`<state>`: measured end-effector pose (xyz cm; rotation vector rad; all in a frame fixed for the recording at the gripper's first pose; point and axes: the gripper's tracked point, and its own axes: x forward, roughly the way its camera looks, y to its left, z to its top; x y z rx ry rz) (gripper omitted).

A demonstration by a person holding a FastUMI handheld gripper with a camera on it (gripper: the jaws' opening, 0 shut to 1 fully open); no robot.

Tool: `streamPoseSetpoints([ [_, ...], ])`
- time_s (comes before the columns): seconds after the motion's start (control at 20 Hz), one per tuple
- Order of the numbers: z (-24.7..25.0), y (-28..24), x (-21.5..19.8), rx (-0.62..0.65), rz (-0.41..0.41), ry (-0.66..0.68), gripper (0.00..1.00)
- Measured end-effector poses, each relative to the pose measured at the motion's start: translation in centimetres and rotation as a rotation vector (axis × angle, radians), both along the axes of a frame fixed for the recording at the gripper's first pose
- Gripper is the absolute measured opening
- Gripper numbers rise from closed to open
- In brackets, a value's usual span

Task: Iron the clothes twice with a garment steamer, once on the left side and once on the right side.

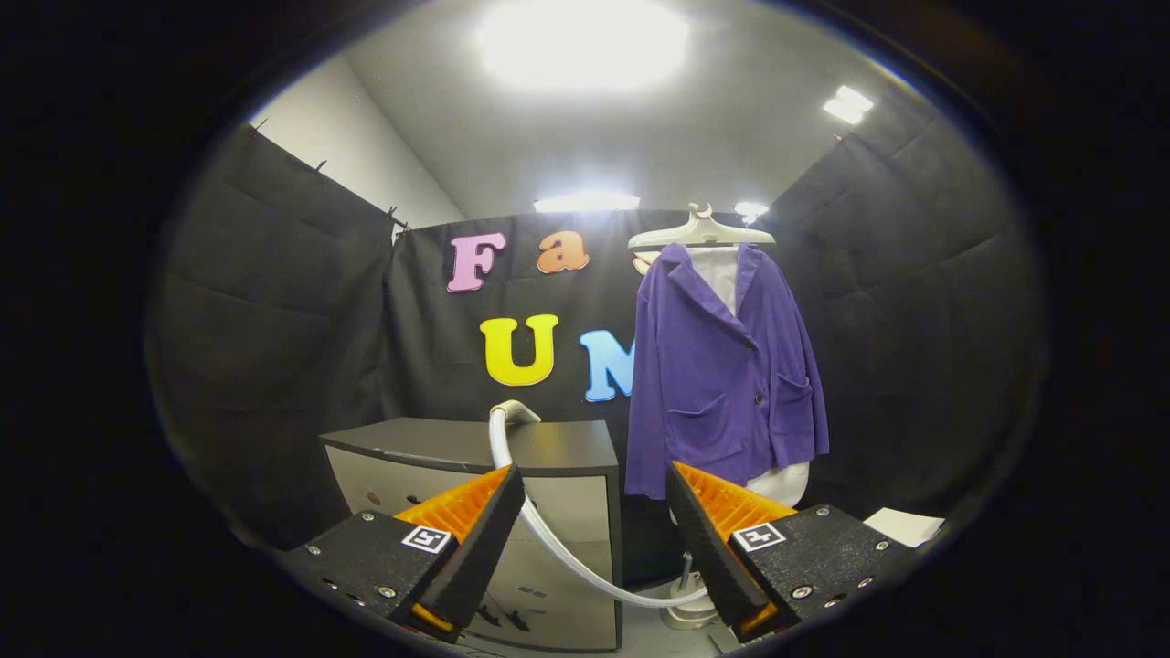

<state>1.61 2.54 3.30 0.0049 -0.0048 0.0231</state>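
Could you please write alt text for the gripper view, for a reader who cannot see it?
The open gripper holds nothing and faces a purple jacket hanging on a white hanger over a white shirt. A white steamer hose curves down from the top of a dark cabinet, passing between the fingers toward a base on the floor.

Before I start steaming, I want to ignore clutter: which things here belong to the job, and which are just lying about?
For the job:
purple jacket on a white hanger
white steamer hose, its head resting on the cabinet
open gripper, holding nothing

Just there:
dark-topped grey cabinet
white sheet of paper
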Motion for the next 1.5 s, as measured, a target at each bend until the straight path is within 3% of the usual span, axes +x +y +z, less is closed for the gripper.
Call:
streamPoseSetpoints([
  [0.15, 2.0, 0.6, 0.6, 0.004, 0.013, -0.019, 0.95],
  [0.6, 6.0, 4.2, 7.8, 0.016, 0.155, 0.072, 0.95],
  [0.95, 11.0, 6.1, 16.6, 0.091, 0.234, 0.088, 0.95],
  [1.15, 12.9, 6.1, 22.1, 0.083, 0.231, 0.127, 0.94],
  [1.5, 11.6, 9.4, 31.0, 0.156, 0.323, 0.275, 0.95],
])
